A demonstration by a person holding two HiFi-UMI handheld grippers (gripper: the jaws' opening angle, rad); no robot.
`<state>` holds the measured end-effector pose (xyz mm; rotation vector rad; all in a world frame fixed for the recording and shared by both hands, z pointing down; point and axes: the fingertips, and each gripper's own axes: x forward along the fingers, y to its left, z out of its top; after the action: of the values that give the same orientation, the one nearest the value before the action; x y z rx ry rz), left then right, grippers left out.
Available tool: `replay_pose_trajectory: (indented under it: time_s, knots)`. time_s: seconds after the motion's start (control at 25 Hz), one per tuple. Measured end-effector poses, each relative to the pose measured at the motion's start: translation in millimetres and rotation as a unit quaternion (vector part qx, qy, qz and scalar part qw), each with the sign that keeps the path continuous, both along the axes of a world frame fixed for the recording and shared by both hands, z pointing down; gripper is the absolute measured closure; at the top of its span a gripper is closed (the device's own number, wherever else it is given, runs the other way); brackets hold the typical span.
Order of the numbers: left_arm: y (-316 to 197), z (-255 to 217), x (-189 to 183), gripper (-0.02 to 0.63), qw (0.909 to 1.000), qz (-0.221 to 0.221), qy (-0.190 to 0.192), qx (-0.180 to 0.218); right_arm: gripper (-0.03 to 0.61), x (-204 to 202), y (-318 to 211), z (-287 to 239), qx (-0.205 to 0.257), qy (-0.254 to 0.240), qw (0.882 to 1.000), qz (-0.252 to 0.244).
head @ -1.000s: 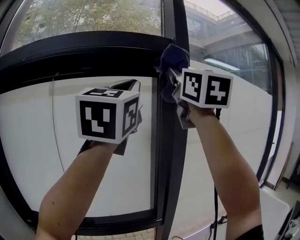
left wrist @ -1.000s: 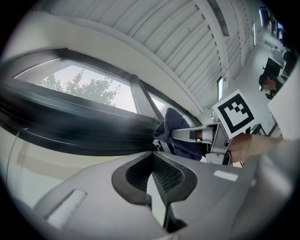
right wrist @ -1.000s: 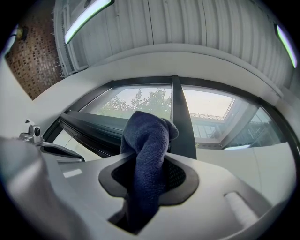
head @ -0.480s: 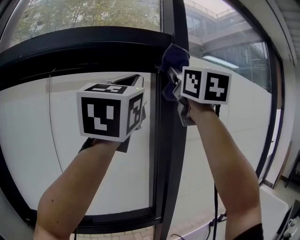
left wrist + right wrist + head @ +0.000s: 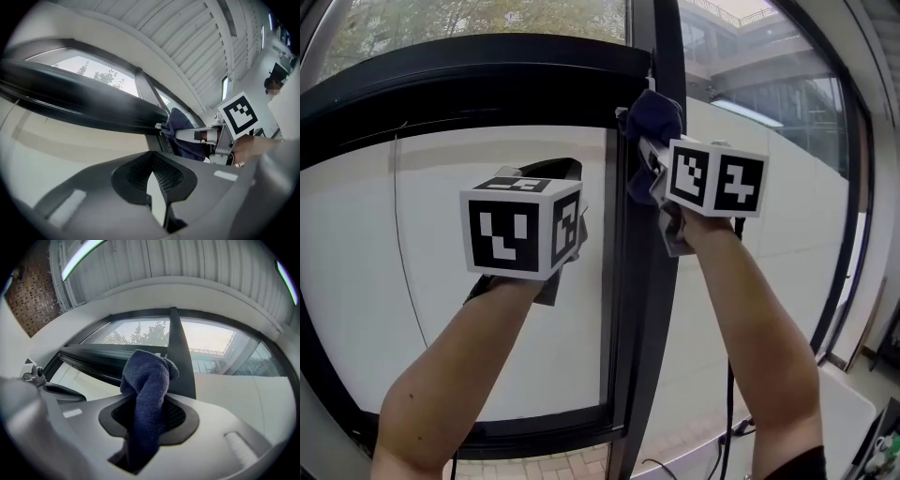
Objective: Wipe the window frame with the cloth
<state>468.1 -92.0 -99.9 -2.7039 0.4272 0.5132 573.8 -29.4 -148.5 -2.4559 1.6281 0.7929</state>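
Note:
A dark blue cloth (image 5: 652,114) is bunched against the black vertical post (image 5: 647,281) of the window frame, just under its joint with the black crossbar (image 5: 469,84). My right gripper (image 5: 645,150) is shut on the cloth, which sticks up from between its jaws (image 5: 147,380) in front of the post (image 5: 180,357). My left gripper (image 5: 566,171) hovers left of the post, in front of the lower glass pane and touching nothing. Its jaws are shut and empty (image 5: 152,164). From the left gripper view I see the cloth (image 5: 185,136) and the crossbar (image 5: 79,98).
Glass panes fill both sides of the post, with a pale wall and trees outside. A black cable (image 5: 731,375) hangs below my right arm. A white surface (image 5: 853,412) lies at the lower right. The frame's bottom rail (image 5: 534,431) runs below my left arm.
Almost nothing: both grippers stay where they were, the cloth still pressed on the post near the crossbar. The head view has shifted slightly.

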Motion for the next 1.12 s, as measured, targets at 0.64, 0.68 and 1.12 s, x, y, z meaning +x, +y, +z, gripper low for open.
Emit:
replay_pose_trajectory:
  time_s: [0.64, 0.68, 1.12]
  knots:
    - [-3, 75, 5, 0.62, 0.9989, 0.023, -0.037, -0.018, 0.457, 8, -3, 83, -0.025, -0.039, 0.999, -0.017]
    - [-4, 81, 5, 0.62, 0.9987, 0.023, -0.039, -0.021, 0.457, 7, -4, 88, -0.026, -0.038, 0.999, -0.014]
    - [-19, 152, 13, 0.62, 0.9957, 0.034, -0.067, -0.055, 0.456, 9, -9, 131, -0.032, -0.04, 0.999, -0.012]
